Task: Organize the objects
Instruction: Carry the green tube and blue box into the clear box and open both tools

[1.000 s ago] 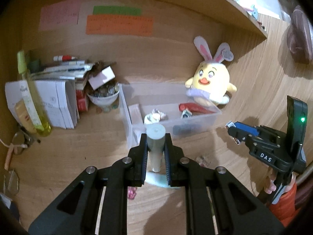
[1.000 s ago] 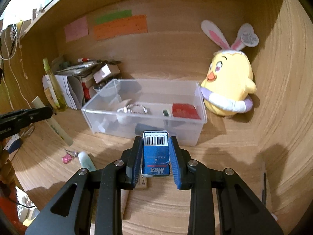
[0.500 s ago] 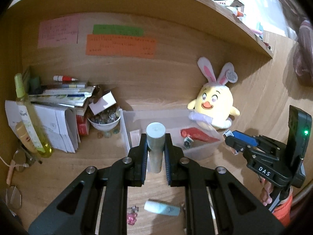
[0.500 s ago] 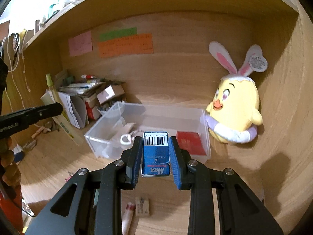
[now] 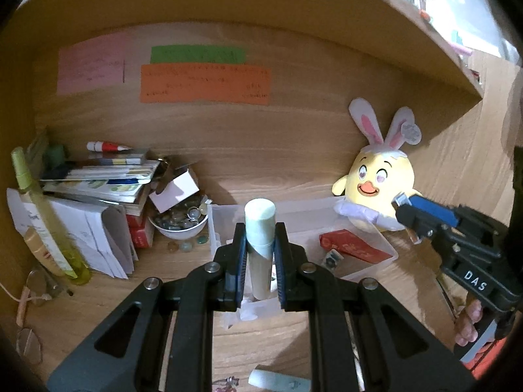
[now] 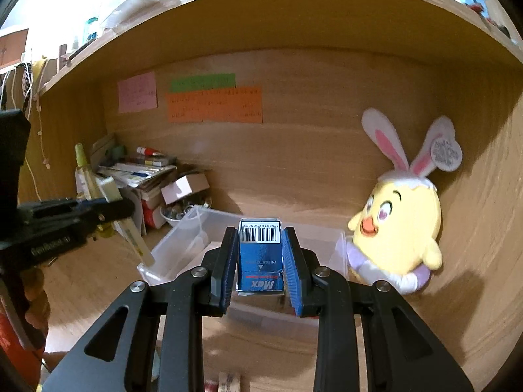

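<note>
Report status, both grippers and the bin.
Left gripper shut on tube. Right gripper shut on blue box. Bin ahead, open, nothing blocking.

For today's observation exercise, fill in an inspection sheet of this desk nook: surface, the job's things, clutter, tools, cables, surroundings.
Surface: wooden desk under a shelf, partly littered.
Job's things: clear plastic bin at the centre back, holding a red packet and small bits; pale tube and blue Max box both held in the air.
Clutter: stacked papers, bowl of beads, yellow-green bottle, glasses, another tube lying on the desk.
Tools: left tool shut on the pale tube; right tool shut on the blue Max box.
Cables: thin cord at the left edge.
Surroundings: sticky notes on the back wall, yellow plush chick on the right.
</note>
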A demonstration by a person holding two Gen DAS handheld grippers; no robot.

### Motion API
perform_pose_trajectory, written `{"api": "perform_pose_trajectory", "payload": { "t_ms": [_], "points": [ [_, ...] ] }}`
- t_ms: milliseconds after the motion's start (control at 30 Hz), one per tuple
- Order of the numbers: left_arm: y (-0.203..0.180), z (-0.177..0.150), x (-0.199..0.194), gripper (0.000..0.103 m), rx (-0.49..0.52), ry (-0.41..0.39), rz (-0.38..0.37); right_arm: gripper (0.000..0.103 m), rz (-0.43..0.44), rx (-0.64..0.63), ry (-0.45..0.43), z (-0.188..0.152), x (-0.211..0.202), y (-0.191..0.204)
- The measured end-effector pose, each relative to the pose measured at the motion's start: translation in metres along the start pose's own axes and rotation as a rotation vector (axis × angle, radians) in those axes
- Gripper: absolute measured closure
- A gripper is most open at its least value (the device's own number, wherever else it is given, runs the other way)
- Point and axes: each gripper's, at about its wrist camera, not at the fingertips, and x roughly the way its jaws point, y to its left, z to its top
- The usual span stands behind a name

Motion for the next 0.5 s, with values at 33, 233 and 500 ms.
{"api": "perform_pose_trajectory", "payload": {
  "t_ms": [33,233,500],
  "points": [
    [0.0,0.0,0.003,0.088,0.001,0.004,0.0,0.078,0.001,-0.002,0.0,0.002,0.002,0.0],
    [-0.006,-0.002,0.029,0.088,0.012,0.049,0.011,0.078,0.04,-0.005,0.023,0.008,0.02,0.0],
    [-0.012,-0.01,0.054,0.088,0.002,0.098,-0.009,0.078,0.038,0.001,0.078,0.002,0.051,-0.003]
  ]
}}
